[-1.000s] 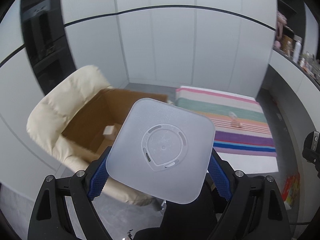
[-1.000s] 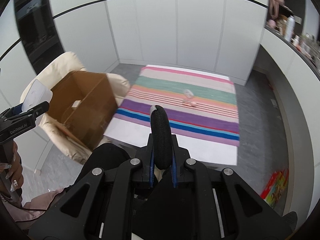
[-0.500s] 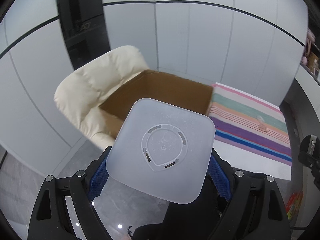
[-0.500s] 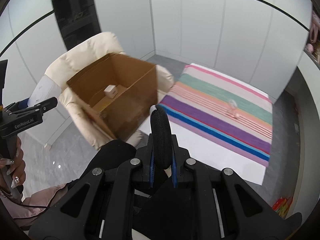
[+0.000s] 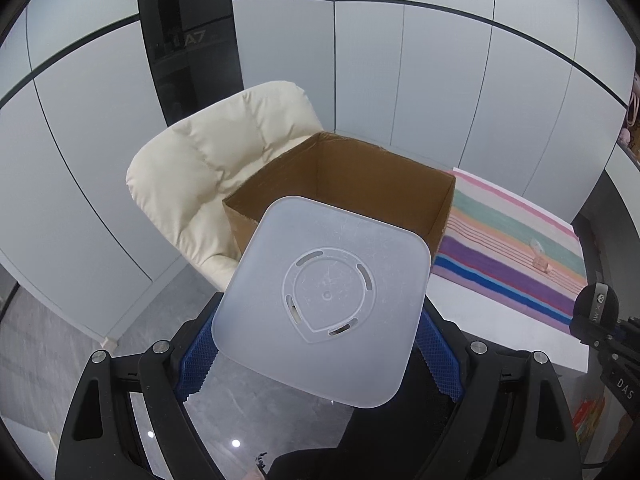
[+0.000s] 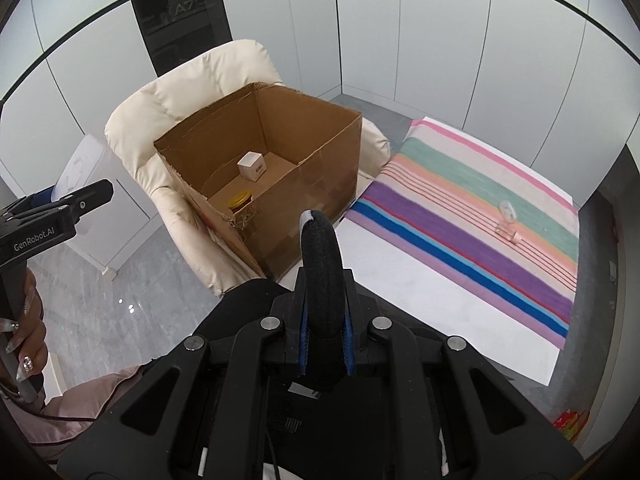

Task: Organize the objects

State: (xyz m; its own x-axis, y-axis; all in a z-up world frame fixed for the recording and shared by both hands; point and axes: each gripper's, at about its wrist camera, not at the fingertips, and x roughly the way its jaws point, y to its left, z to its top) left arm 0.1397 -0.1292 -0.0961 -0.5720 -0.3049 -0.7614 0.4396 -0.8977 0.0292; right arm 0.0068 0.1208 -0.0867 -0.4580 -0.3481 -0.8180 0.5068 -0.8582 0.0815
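Holding the tub [image 5: 324,308] pinched in your left claw [image 5: 320,344], low in the frame before the box [image 5: 360,184], you needed to clear its rim first; your right claw [image 6: 322,264] pinched a black pad [image 6: 320,240].

box [image 6: 280,184]: I see it on the armchair [image 6: 188,92]
in box: small carton [image 6: 251,165] behind jar [image 6: 240,204]
rug [image 6: 472,216]: on floor, right of box
bottle [image 6: 507,222]: lying on rug
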